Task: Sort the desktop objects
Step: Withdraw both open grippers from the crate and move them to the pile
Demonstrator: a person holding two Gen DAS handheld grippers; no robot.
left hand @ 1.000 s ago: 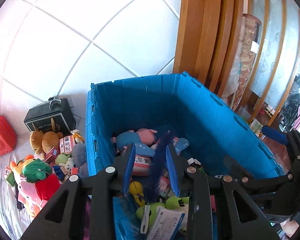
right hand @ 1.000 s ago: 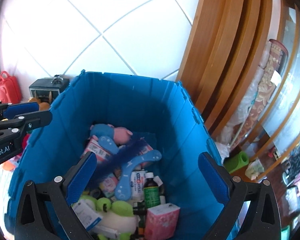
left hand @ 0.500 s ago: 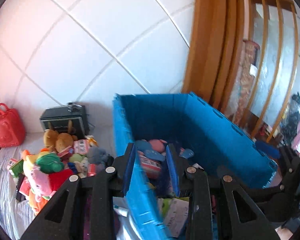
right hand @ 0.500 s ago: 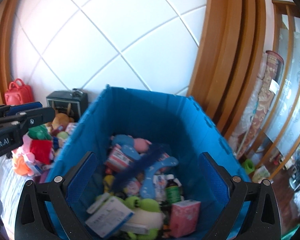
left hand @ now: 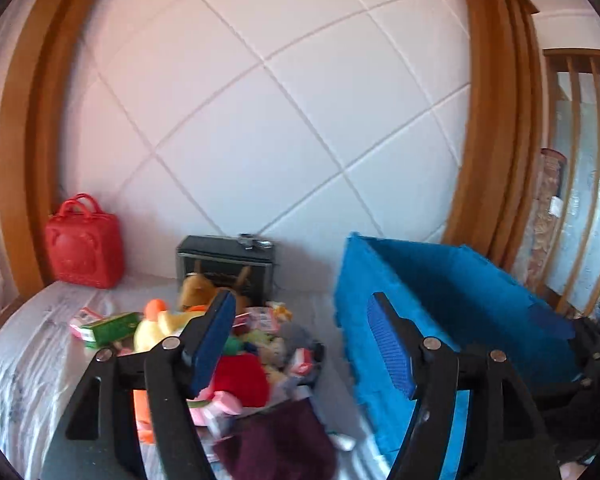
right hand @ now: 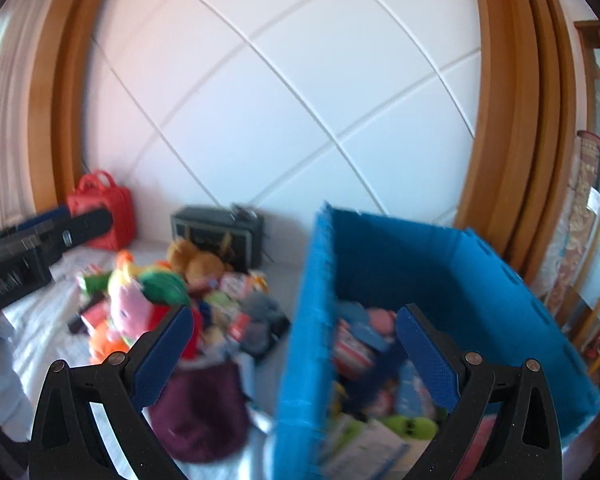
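A: While both views blur a little, the biggest thing is plain: a white panelled wall (left hand: 284, 120) framed in orange-brown wood, right?

B: Yes, and below it a white, wrinkled bed (left hand: 32, 352) carrying everything. On the right side stands the blue crate (right hand: 440, 264), open at the top.

A: What is in it?

B: In the right wrist view, a jumble of small boxes and soft toys, too smeared to name singly. Left of the crate, on the bed, lies the toy pile (right hand: 172, 296): a yellow duck (left hand: 160, 326), a green box (left hand: 112, 326), a brown plush (right hand: 194, 260) and a dark purple cloth (right hand: 204, 412) nearest the cameras.

A: And behind the pile?

B: A black case (left hand: 224, 258) against the wall, and further left a red bag (left hand: 84, 242).

A: The jaws?

B: The left gripper (left hand: 304, 340) has just been opening; its jaws stand wide with nothing between them, over the gap between pile and crate. The right gripper (right hand: 296, 352) is also spread wide and empty, straddling the crate's near-left wall.

A: Can each see the other?

B: The left gripper's blue-padded finger shows at the left edge of the right wrist view.
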